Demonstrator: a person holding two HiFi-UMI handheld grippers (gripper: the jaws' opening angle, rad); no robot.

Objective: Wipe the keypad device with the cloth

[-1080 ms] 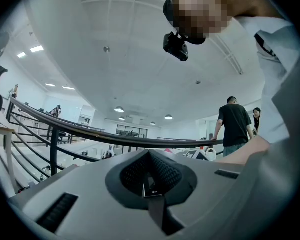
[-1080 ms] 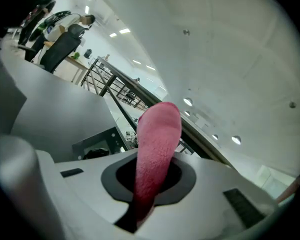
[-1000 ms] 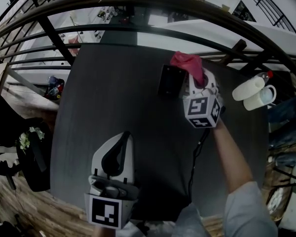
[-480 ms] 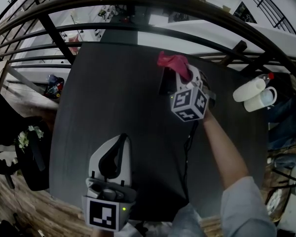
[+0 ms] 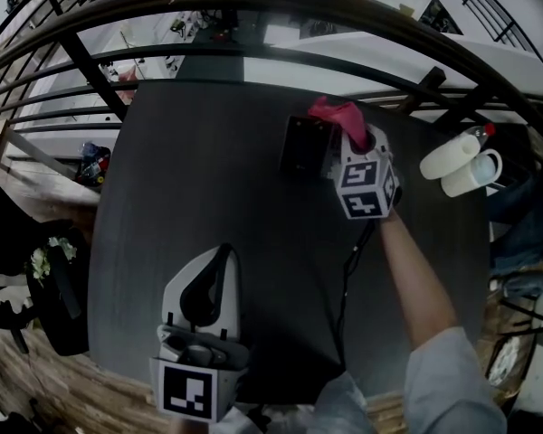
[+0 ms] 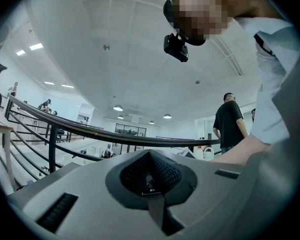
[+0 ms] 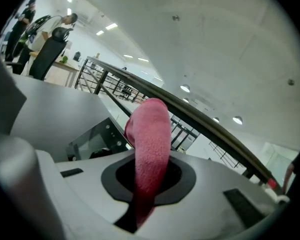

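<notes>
The keypad device [image 5: 301, 146] is a small black box standing at the far middle of the dark table [image 5: 190, 170]. My right gripper [image 5: 351, 141] is shut on a pink cloth [image 5: 338, 115], which bunches against the device's upper right corner. In the right gripper view the cloth [image 7: 151, 144] sticks up from between the shut jaws, with the device [image 7: 95, 136] just to its left. My left gripper [image 5: 223, 253] rests near the table's front edge, shut and holding nothing. In its own view the left gripper [image 6: 150, 184] points up towards the railing and ceiling.
A curved black railing [image 5: 271, 3] runs behind the table. White mugs and a bottle [image 5: 459, 165] stand off the table's right side. A black cable [image 5: 347, 274] trails from the right gripper towards the front edge. A dark chair [image 5: 59, 301] sits at the left.
The right gripper carried the cloth left across the device's top, then back to the right. The left gripper has stayed put.
</notes>
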